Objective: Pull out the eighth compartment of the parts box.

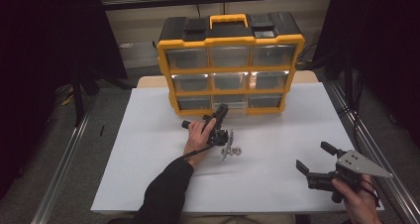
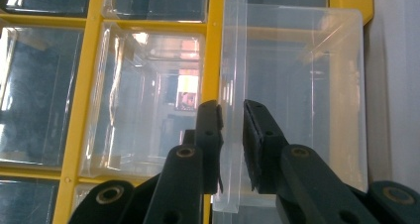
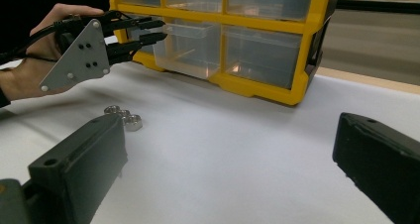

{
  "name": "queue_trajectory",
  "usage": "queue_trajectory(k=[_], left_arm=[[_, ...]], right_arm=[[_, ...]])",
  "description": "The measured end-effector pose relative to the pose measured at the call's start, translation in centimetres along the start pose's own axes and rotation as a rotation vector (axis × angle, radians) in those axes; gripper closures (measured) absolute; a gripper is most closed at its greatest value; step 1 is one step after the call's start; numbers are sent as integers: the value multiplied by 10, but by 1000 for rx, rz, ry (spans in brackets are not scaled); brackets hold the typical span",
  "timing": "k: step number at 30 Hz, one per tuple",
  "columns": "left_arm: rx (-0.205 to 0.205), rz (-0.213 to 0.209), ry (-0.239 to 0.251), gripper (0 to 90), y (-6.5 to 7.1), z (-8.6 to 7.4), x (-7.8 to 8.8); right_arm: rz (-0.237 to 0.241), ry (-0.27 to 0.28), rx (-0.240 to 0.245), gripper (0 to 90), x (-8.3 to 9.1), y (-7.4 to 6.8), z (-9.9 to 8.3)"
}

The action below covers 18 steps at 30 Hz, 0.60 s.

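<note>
A yellow and black organizer (image 1: 230,91) with clear drawers stands at the back of the white table. Its bottom middle drawer (image 1: 229,101) (image 3: 190,48) sticks out a little from the frame. My left gripper (image 1: 221,109) (image 2: 233,135) (image 3: 158,29) is shut on that drawer's clear front wall (image 2: 233,60), one jaw on each side of it. A few silver nuts (image 1: 232,150) (image 3: 124,116) lie on the table just behind the left hand. My right gripper (image 1: 312,154) (image 3: 228,135) hovers open near the front right of the table, with nothing between its jaws.
The white table top (image 1: 277,135) has free room between the nuts and the right gripper. Metal rails (image 1: 64,164) run along both sides of the table. Dark curtains hang left and right of the organizer.
</note>
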<state>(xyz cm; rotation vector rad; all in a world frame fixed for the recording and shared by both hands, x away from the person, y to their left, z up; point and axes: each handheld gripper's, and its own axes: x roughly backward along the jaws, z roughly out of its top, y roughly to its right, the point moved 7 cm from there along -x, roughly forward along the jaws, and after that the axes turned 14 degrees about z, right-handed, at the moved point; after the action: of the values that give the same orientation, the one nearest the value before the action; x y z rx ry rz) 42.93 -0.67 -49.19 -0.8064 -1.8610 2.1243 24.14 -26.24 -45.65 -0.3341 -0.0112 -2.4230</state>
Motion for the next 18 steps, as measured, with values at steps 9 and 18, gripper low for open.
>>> queue_trajectory(k=[9, 18], left_arm=[[-36, -16, -13, 782, -2, 1, 4], [-36, -18, -4, 782, -3, 3, 7]], right_arm=[[-1, 0, 2, 0, 0, 0, 0], [-3, 2, 4, 1, -1, 0, 0]])
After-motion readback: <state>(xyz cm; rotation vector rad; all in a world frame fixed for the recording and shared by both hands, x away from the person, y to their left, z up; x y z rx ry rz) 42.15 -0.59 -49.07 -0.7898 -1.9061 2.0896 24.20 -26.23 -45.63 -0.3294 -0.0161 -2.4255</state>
